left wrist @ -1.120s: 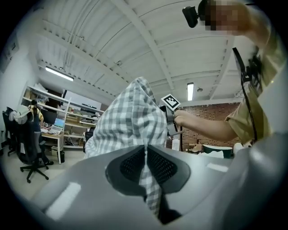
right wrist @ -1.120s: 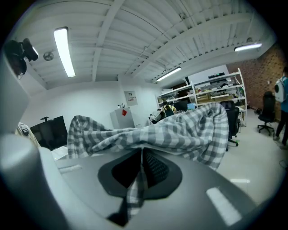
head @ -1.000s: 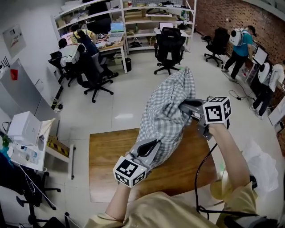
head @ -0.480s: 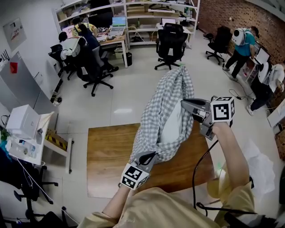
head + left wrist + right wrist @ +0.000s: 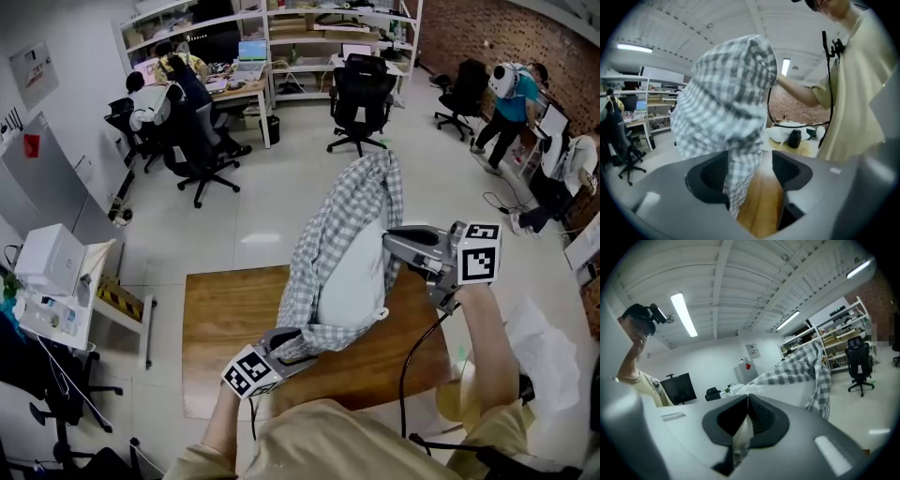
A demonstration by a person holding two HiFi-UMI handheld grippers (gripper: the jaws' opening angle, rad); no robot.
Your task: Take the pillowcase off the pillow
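Head view: the pillow (image 5: 354,281) is held up over the wooden bench (image 5: 217,319). Its white lower half is bare. The checked pillowcase (image 5: 330,217) is draped over its top and far side. The right hand-held gripper (image 5: 387,246) is pressed together on the pillow's white edge. The left hand-held gripper (image 5: 300,337) sits low, just above the bench, at the hanging end of the pillowcase.

Left gripper view: the jaws of the left hand-held gripper (image 5: 750,168) are spread and have just been opening. A strip of pillowcase (image 5: 726,98) hangs between them, lying along the left pad. A clear gap is left to the right pad, so nothing is pinched. The bench (image 5: 761,204) is seen through the gap.

Right gripper view: the right hand-held gripper (image 5: 747,414) is shut on a fold of white pillow cloth. The pillow (image 5: 785,390) bulges beyond it, with the pillowcase (image 5: 802,365) over the top.

Step judged: a fresh grip on the case for the next pull. A thicker bunch of checked cloth should probably be taken higher up, not the loose tail. The pull is best kept in line with the pillow's length, away from the right pinch. The right pinch should be kept on white cloth only, or case and pillow are likely to be dragged together.
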